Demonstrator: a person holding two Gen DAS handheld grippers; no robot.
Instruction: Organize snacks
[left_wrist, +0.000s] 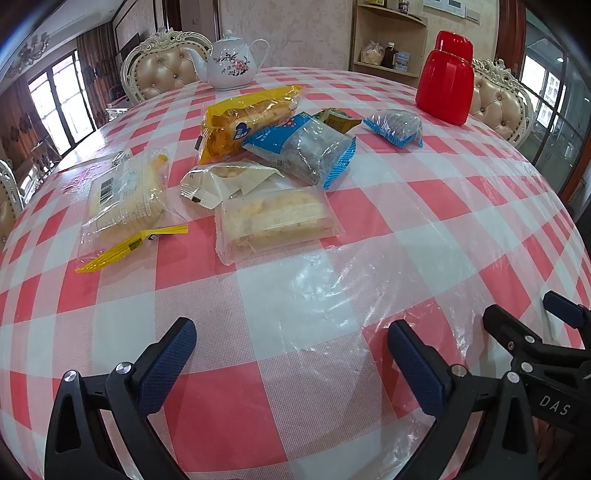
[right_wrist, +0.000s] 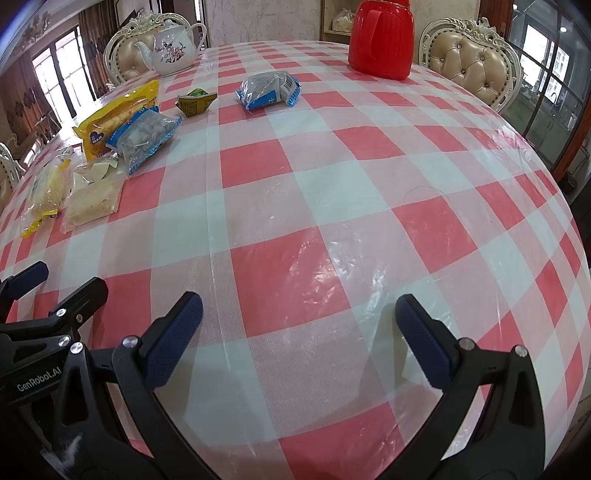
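Right now my left gripper (left_wrist: 291, 332) hangs over the near part of the table (left_wrist: 332, 229), jaws spread wide with nothing but checked cloth between them. My right gripper (right_wrist: 299, 308) sits just beside it in the same way, jaws wide apart and nothing in them, tilted down at the red and white squares.

Ahead of my left gripper lies the heap of snacks. Nearest is a clear-wrapped sandwich cake (left_wrist: 275, 221), and a white packet (left_wrist: 221, 181) rests against its far edge. Well to the left of those is a clear pack of pale cake with a yellow strip (left_wrist: 125, 199). Behind them a long yellow bread bag (left_wrist: 243, 118) lies under the end of a blue and clear packet (left_wrist: 306, 147) of dark grey stuff. A small olive-green packet (left_wrist: 338, 120) sits just beyond that; I cannot read its print. Apart to the right lies a second blue packet (left_wrist: 395, 127), closest to the red thermos jug (left_wrist: 445, 79).

A white teapot with pink blossoms (left_wrist: 231, 61) stands at the far edge, with tufted chairs (left_wrist: 164, 68) behind the table
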